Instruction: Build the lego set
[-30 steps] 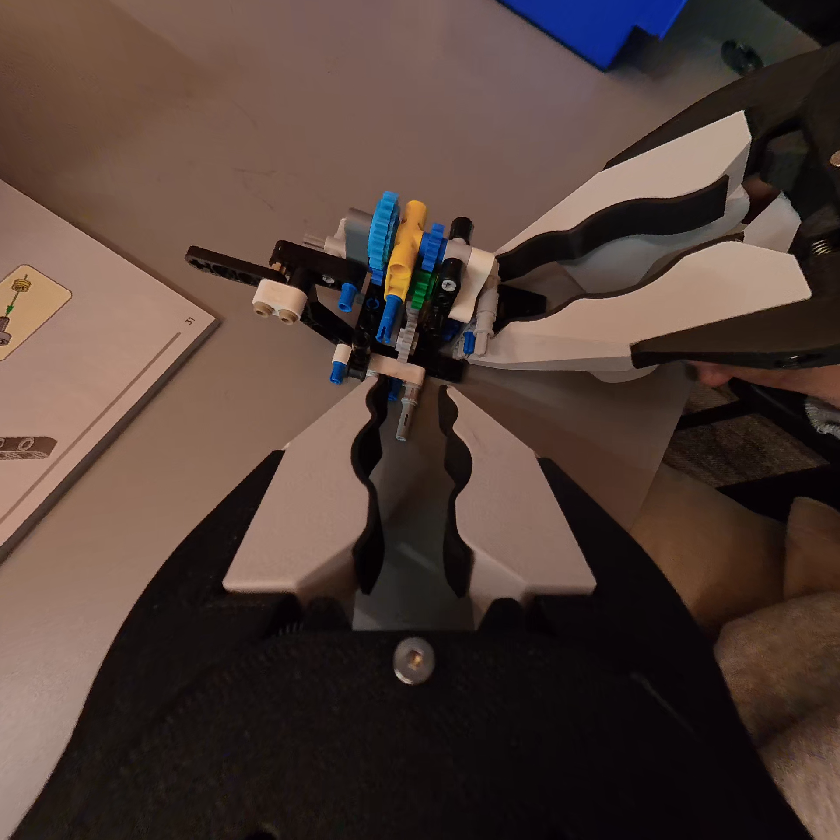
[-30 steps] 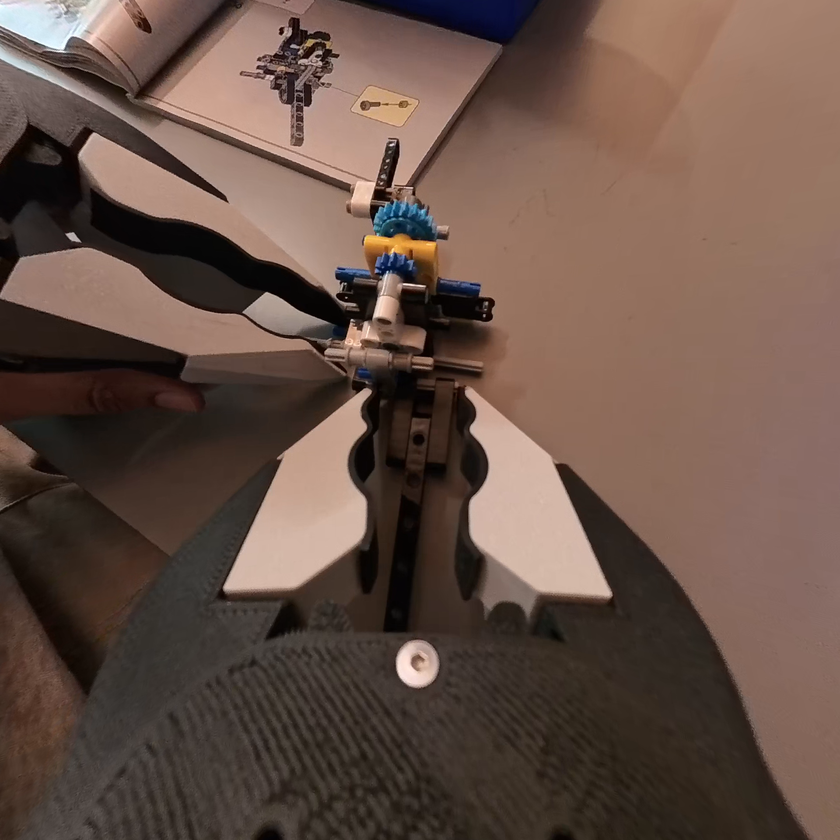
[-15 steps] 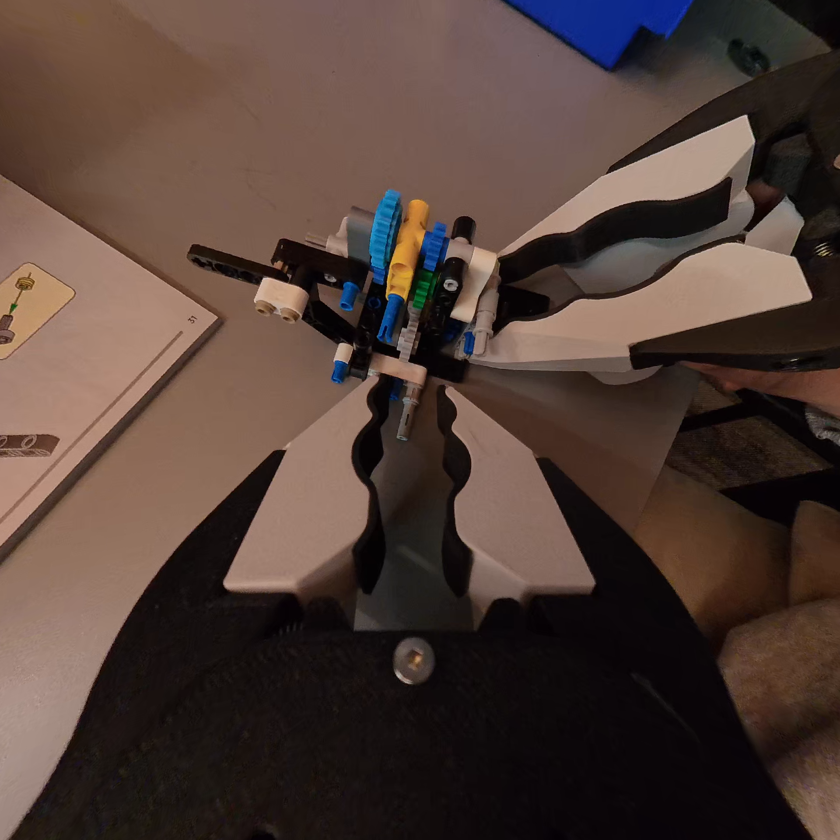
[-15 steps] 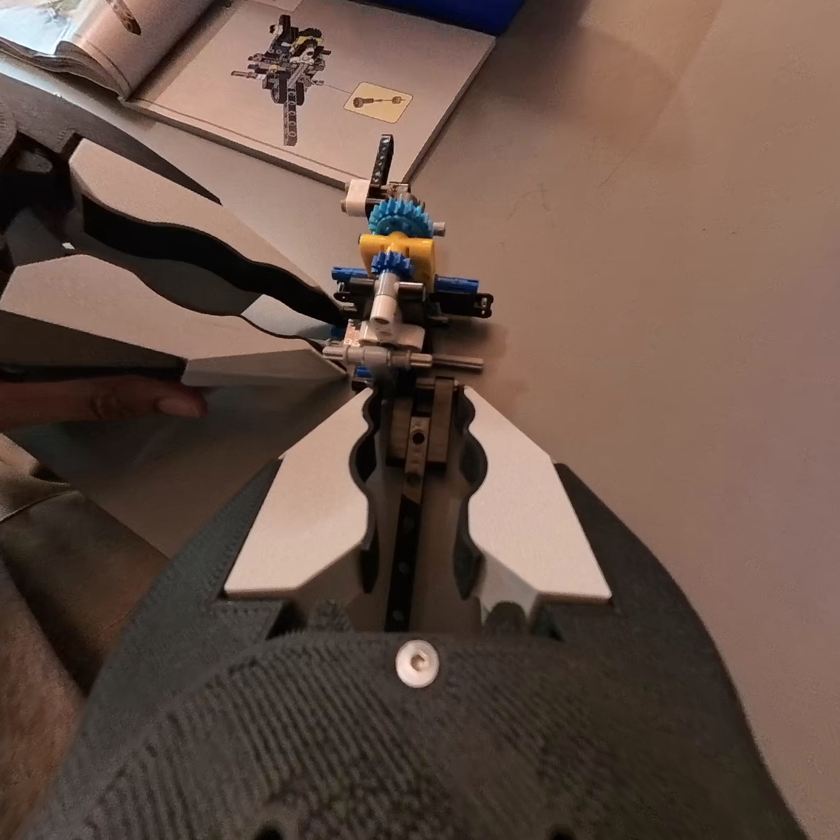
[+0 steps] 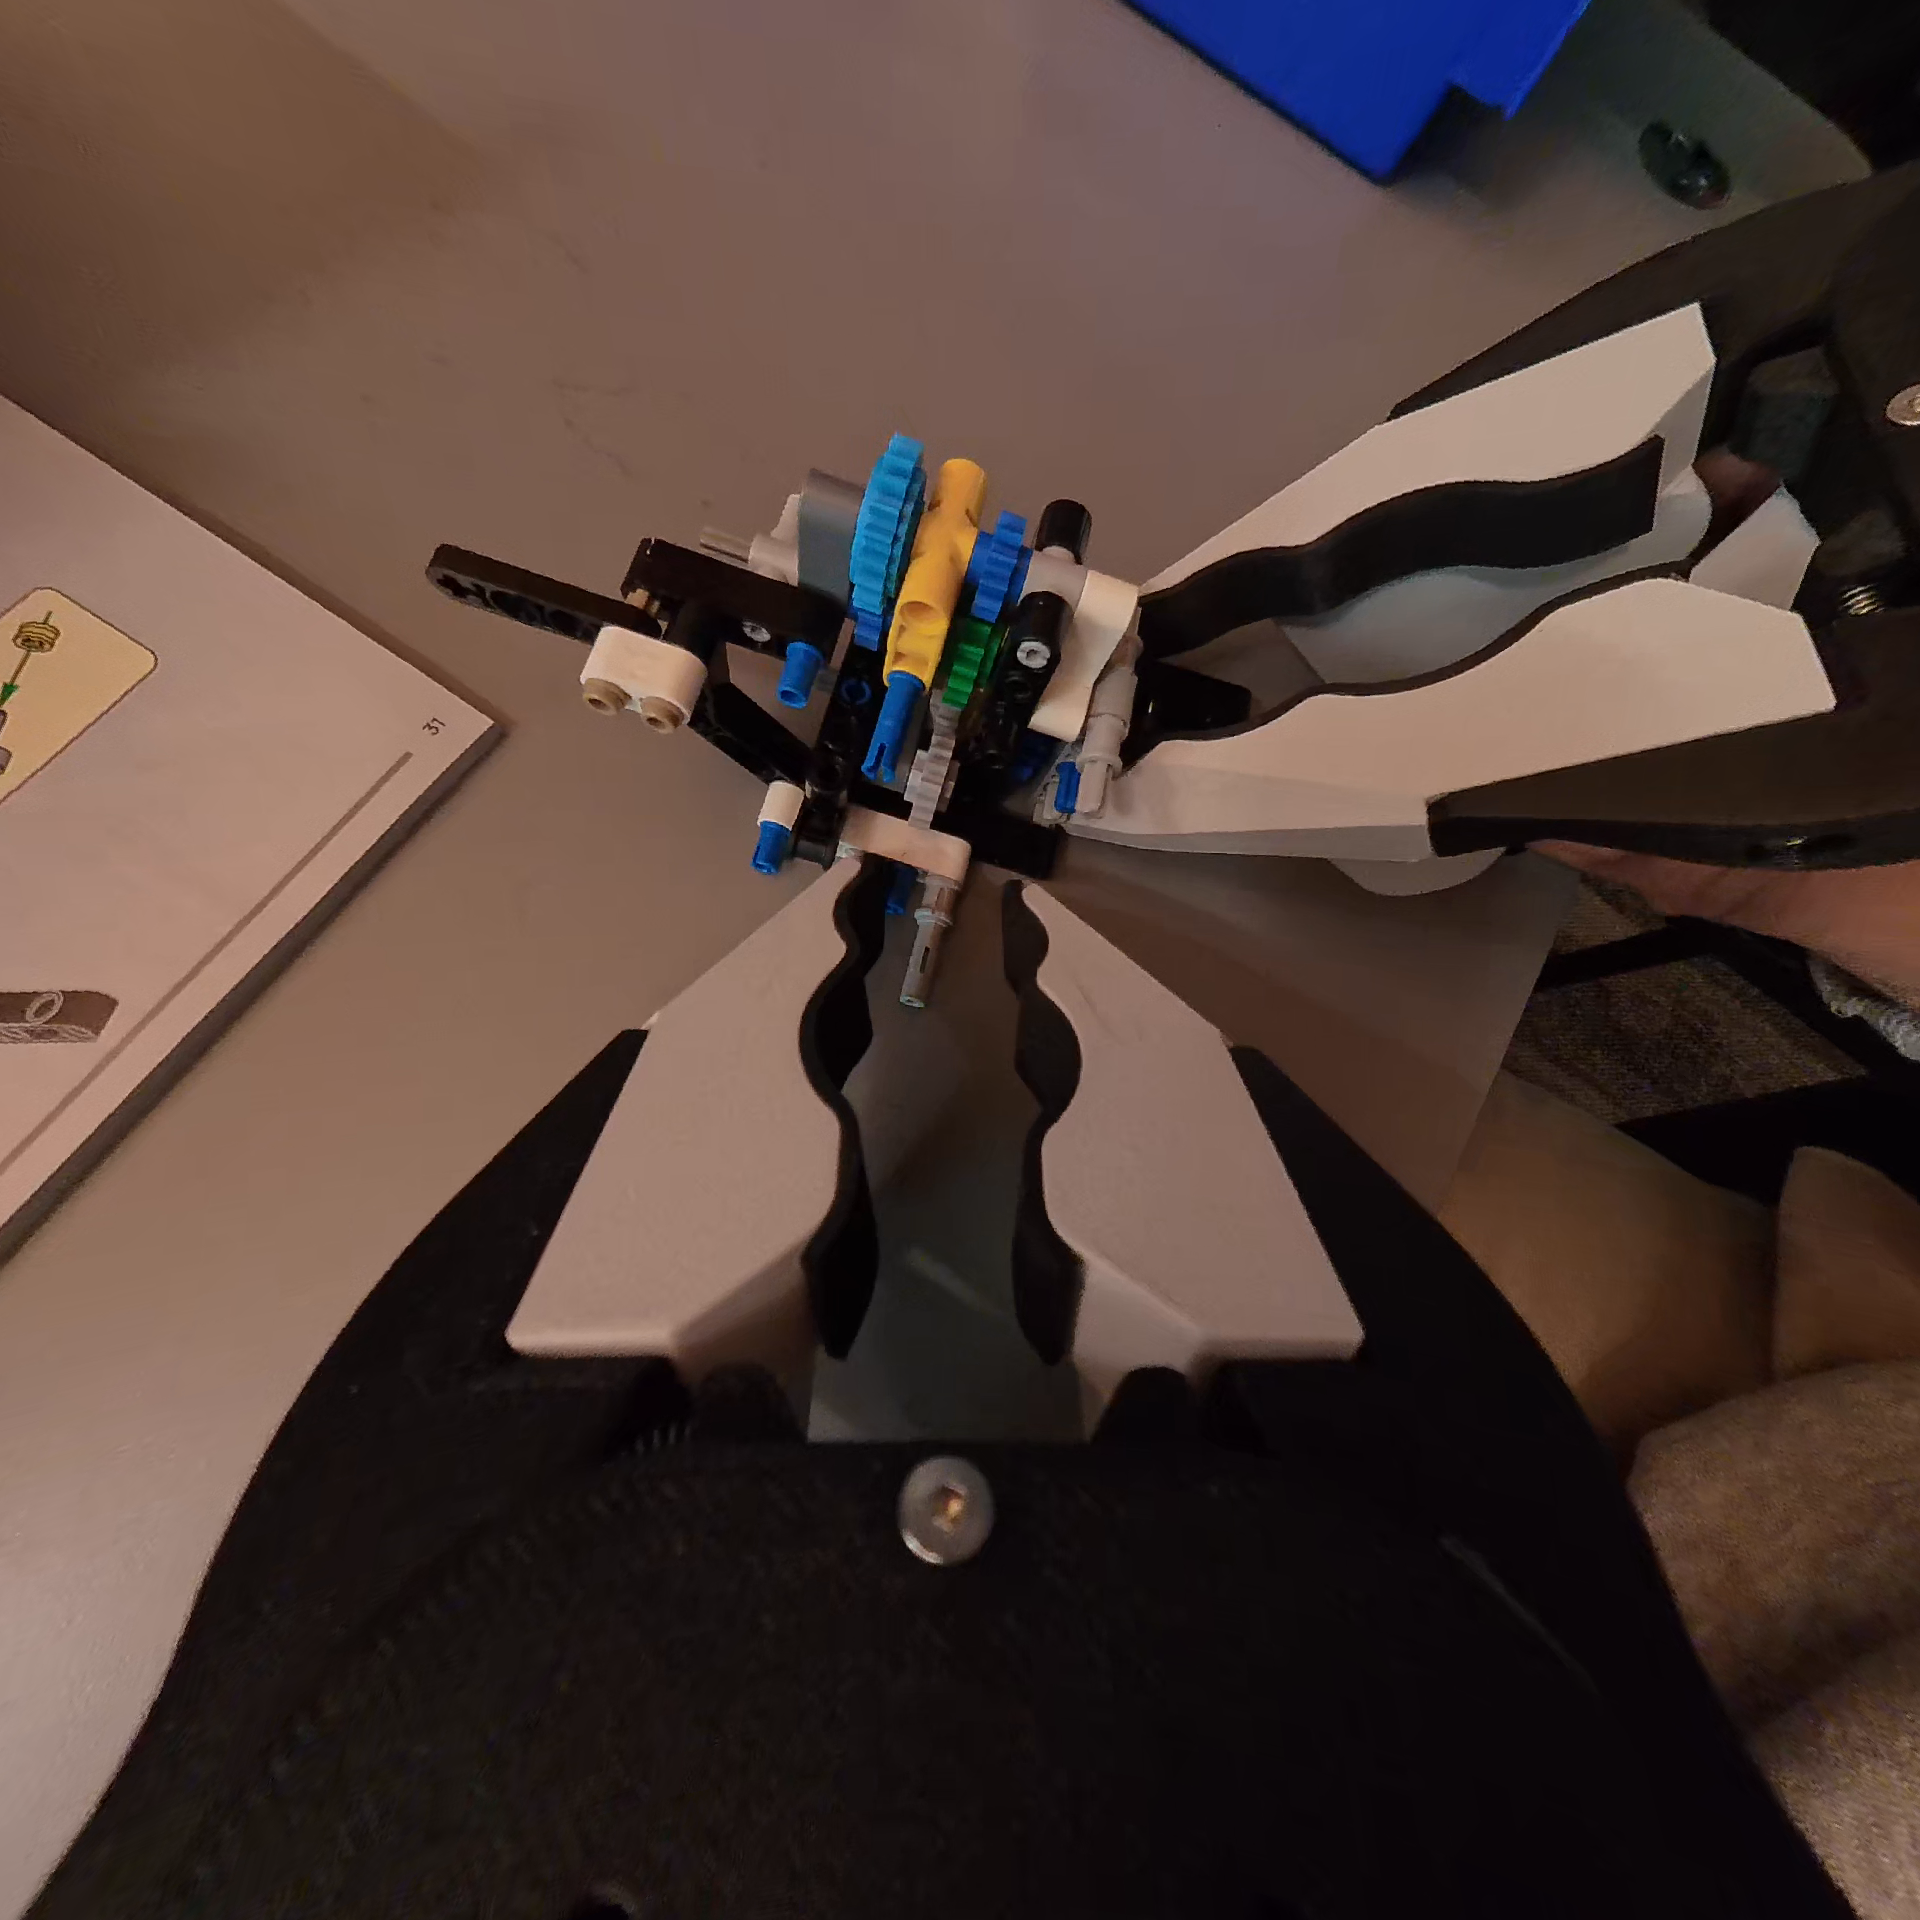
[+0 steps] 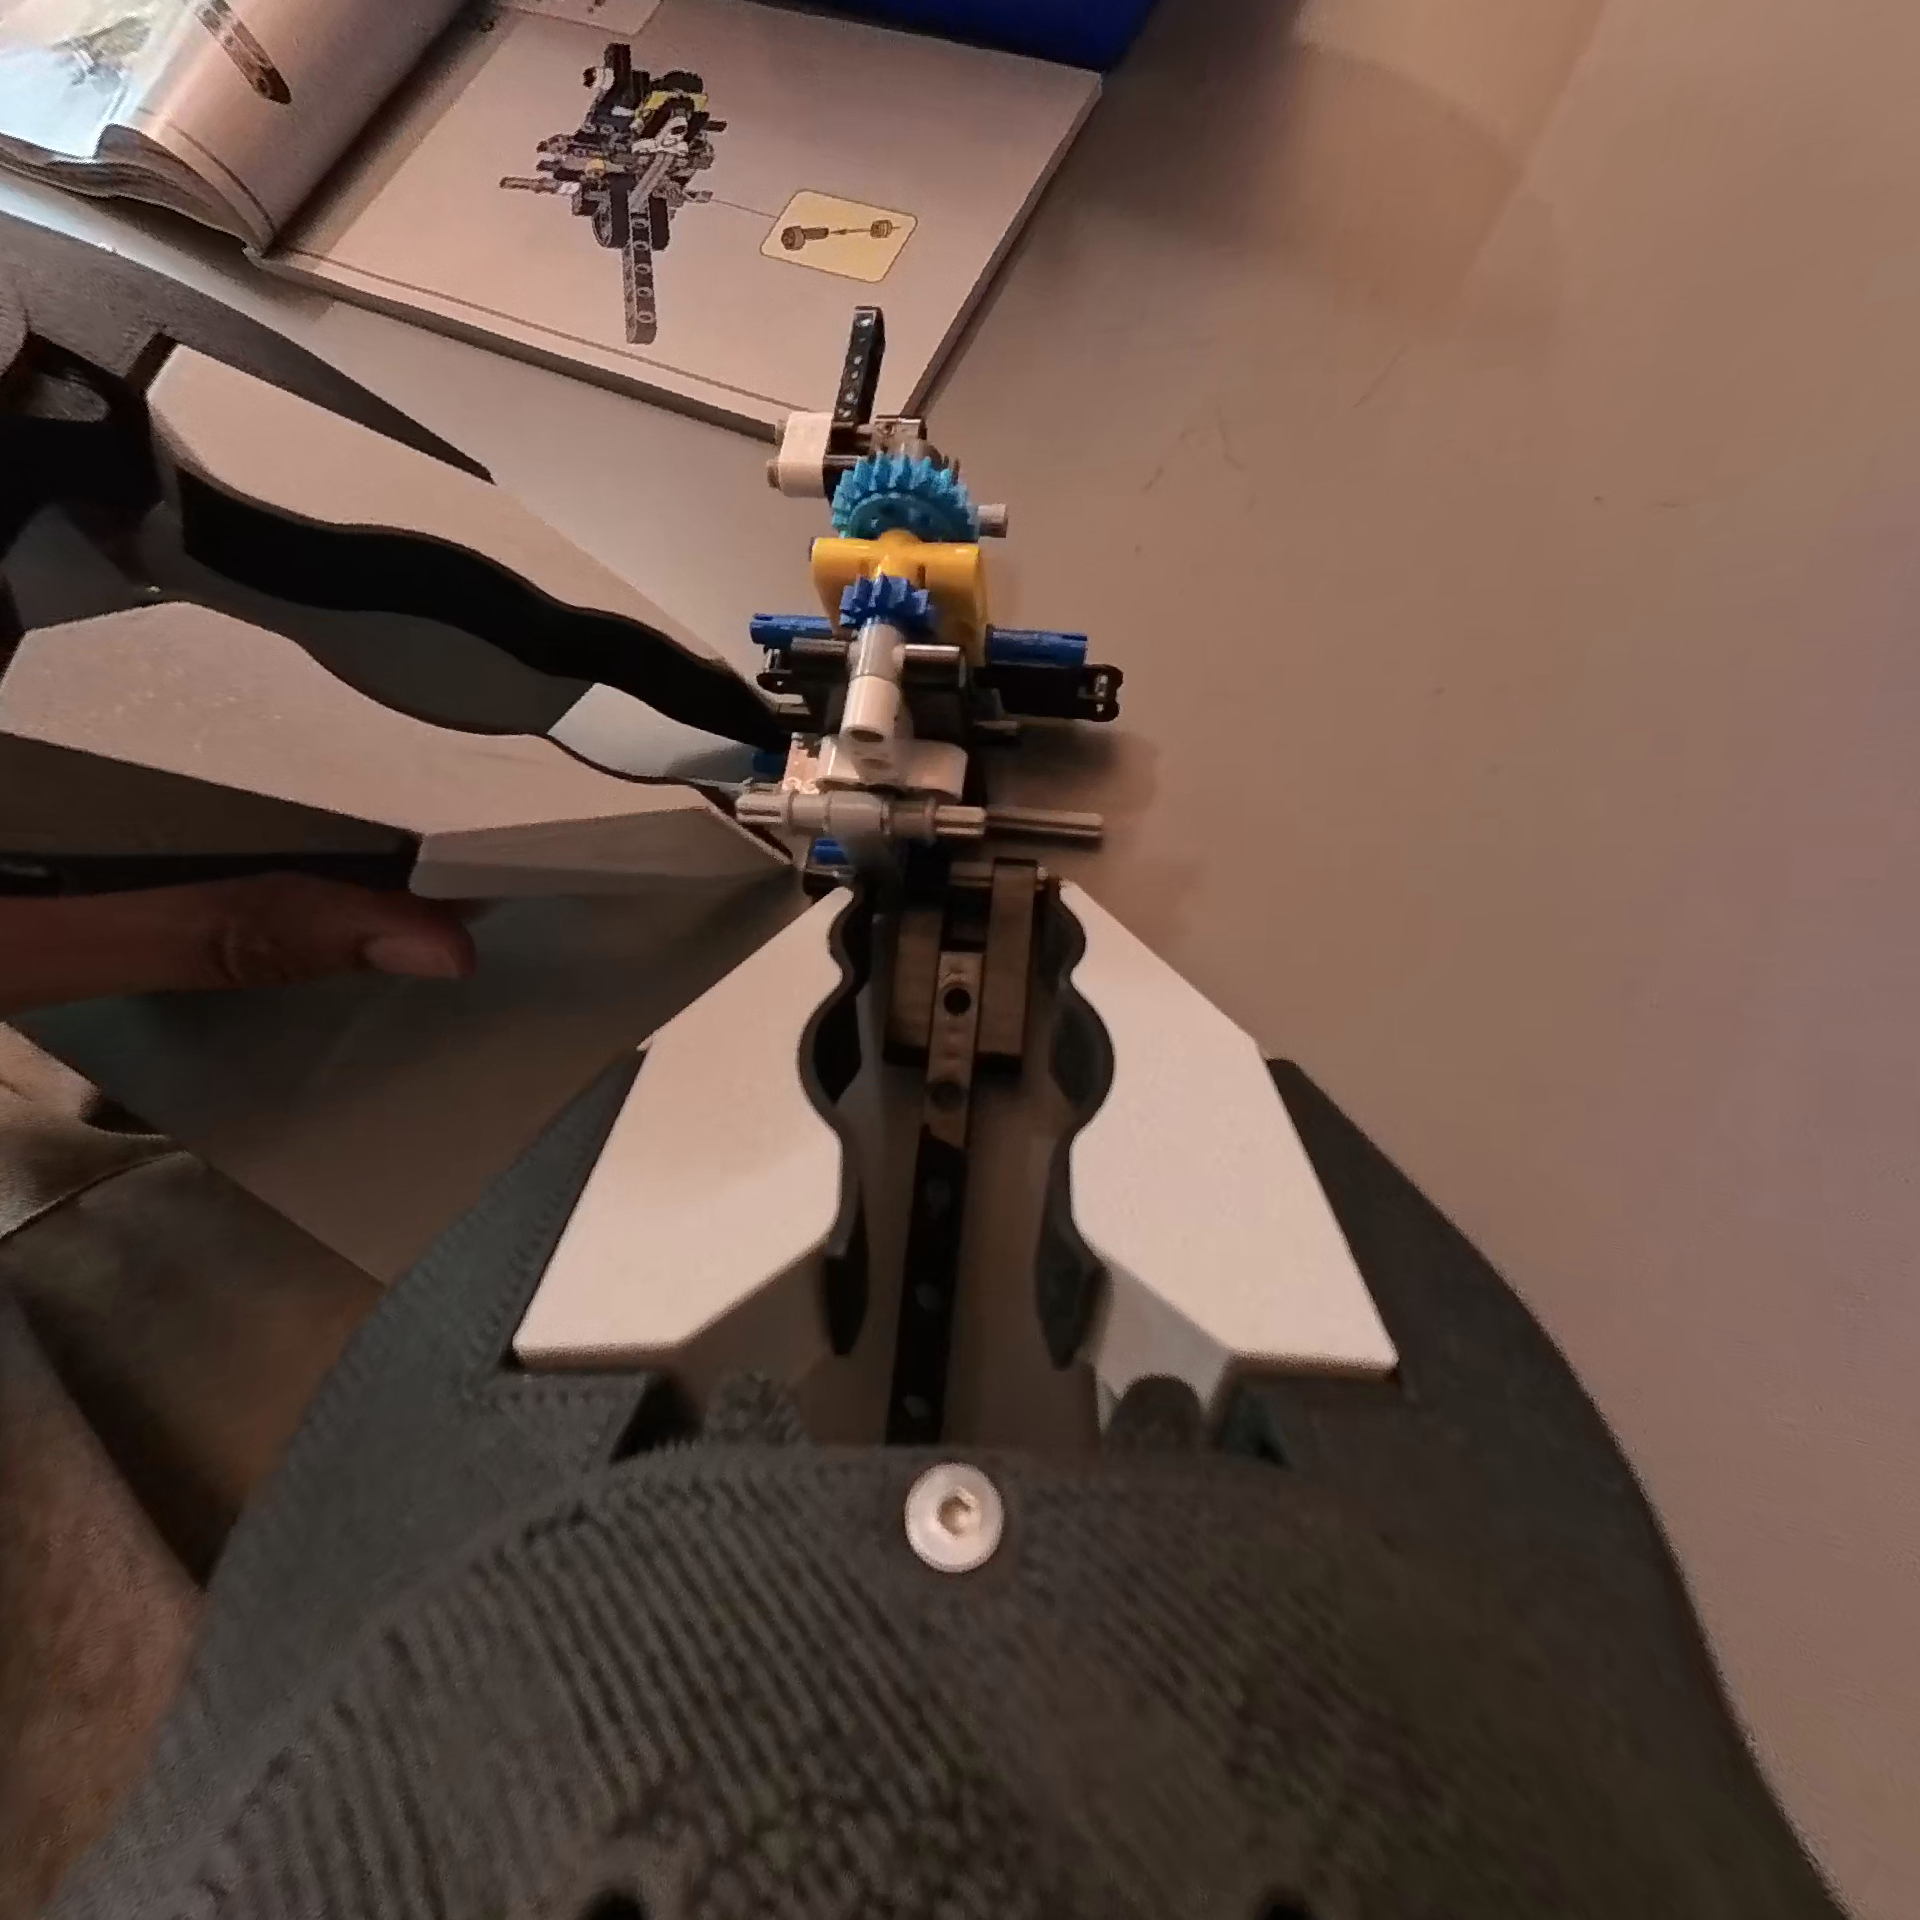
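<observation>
A lego assembly (image 5: 904, 665) of black beams, blue gears, a yellow connector and white pieces is held just above the grey table (image 5: 520, 312). My right gripper (image 6: 951, 899) is shut on its long black beam (image 6: 930, 1226), with the gears (image 6: 899, 499) pointing away. It enters the left wrist view from the right (image 5: 1117, 717). My left gripper (image 5: 928, 888) is open, its tips at the assembly's near white beam. A grey axle (image 5: 925, 945) sticks out between its fingers without touching them. It shows from the left in the right wrist view (image 6: 774, 800).
An open instruction booklet (image 5: 156, 831) lies on the table left of the assembly, and behind it in the right wrist view (image 6: 675, 208). A blue bin (image 5: 1351, 62) stands at the far edge. The table's edge and a person's hand (image 6: 312, 940) are close by.
</observation>
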A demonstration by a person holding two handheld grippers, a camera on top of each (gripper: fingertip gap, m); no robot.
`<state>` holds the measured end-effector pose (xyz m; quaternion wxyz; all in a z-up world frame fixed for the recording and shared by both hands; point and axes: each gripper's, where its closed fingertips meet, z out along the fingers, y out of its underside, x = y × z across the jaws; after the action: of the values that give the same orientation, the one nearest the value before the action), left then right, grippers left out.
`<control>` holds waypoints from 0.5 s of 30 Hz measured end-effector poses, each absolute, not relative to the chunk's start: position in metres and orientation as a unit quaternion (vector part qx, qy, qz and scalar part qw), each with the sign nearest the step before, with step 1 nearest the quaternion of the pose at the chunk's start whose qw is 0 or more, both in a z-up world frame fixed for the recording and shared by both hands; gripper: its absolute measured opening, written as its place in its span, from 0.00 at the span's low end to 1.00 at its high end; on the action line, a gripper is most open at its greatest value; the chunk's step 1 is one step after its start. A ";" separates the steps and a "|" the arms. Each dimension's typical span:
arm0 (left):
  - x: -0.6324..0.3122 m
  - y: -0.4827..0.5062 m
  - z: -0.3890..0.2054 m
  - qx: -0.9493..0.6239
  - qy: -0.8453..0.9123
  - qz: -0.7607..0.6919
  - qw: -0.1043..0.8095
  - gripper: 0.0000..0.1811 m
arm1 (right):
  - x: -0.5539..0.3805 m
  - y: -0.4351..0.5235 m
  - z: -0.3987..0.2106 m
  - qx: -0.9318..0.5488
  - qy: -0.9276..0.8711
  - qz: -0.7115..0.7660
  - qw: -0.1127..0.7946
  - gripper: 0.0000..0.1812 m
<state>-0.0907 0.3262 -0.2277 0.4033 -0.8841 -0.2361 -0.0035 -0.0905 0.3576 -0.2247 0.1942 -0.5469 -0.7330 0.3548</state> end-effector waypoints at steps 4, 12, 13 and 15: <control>-0.090 0.327 -0.228 -0.886 -0.230 0.000 0.402 0.13 | -0.090 0.358 -0.225 -0.553 -0.729 0.350 0.200 0.18; -0.091 0.326 -0.229 -0.889 -0.229 0.016 0.397 0.12 | -0.090 0.358 -0.225 -0.563 -0.721 0.344 0.209 0.17; -0.091 0.326 -0.229 -0.889 -0.229 0.016 0.397 0.12 | -0.090 0.358 -0.225 -0.564 -0.721 0.344 0.209 0.17; -0.091 0.326 -0.229 -0.889 -0.229 0.017 0.397 0.12 | -0.090 0.358 -0.225 -0.566 -0.720 0.343 0.209 0.17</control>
<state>-0.0911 0.3264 -0.2287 0.3968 -0.8887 -0.2291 0.0166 -0.0896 0.3583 -0.2246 0.2092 -0.5655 -0.7201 0.3434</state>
